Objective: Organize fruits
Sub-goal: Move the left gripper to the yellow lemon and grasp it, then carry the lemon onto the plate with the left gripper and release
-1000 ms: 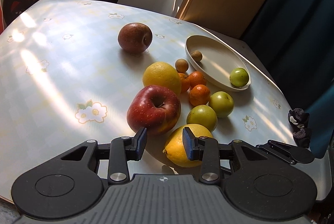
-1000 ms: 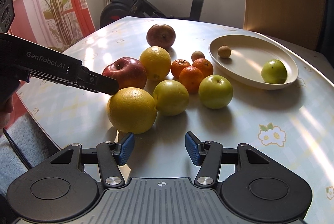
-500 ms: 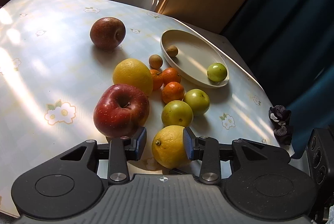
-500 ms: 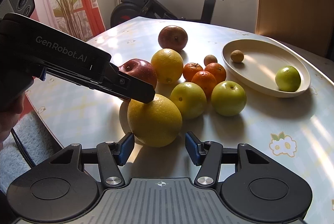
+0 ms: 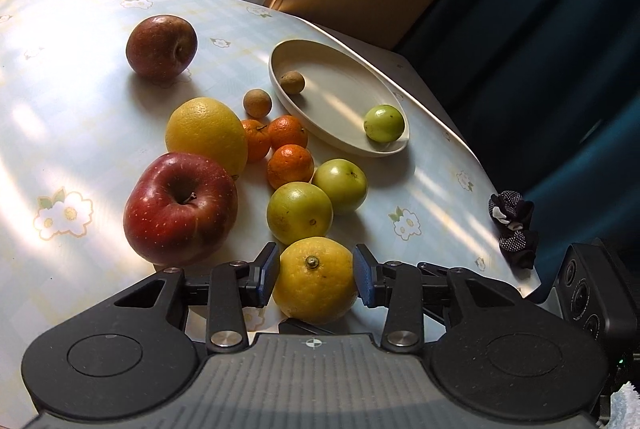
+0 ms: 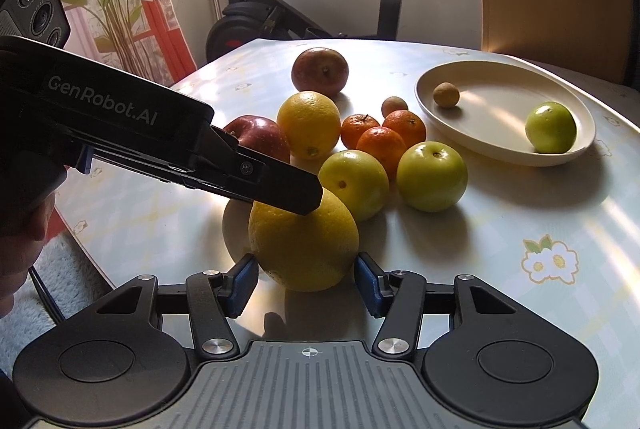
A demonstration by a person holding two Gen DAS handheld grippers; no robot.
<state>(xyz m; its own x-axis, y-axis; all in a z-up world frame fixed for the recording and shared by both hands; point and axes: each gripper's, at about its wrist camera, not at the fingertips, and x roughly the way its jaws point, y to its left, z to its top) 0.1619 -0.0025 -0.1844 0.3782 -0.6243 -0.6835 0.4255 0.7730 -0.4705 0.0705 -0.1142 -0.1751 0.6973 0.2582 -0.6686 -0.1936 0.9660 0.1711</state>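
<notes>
left fingers [image 5: 316, 273]: closed on the yellow orange [image 5: 316, 279], pads at both sides, fruit lifted just off the bench [image 5: 80, 109]
right fingers [image 6: 305, 283]: part open, flanking the same orange from below, contact unclear
nearby: two green fruits [image 5: 316, 203], red apple [image 5: 180, 207], mandarins [image 5: 286, 145] beside it
plate [image 5: 344, 145]: farther back, holds one green fruit [image 5: 383, 123] and a small brown fruit [image 5: 292, 82]

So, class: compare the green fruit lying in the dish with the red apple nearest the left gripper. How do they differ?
The green fruit is small and pale green; the red apple is far larger and dark red. The green fruit lies inside the dish; the red apple sits on the tablecloth. Both are round and untouched.
</notes>
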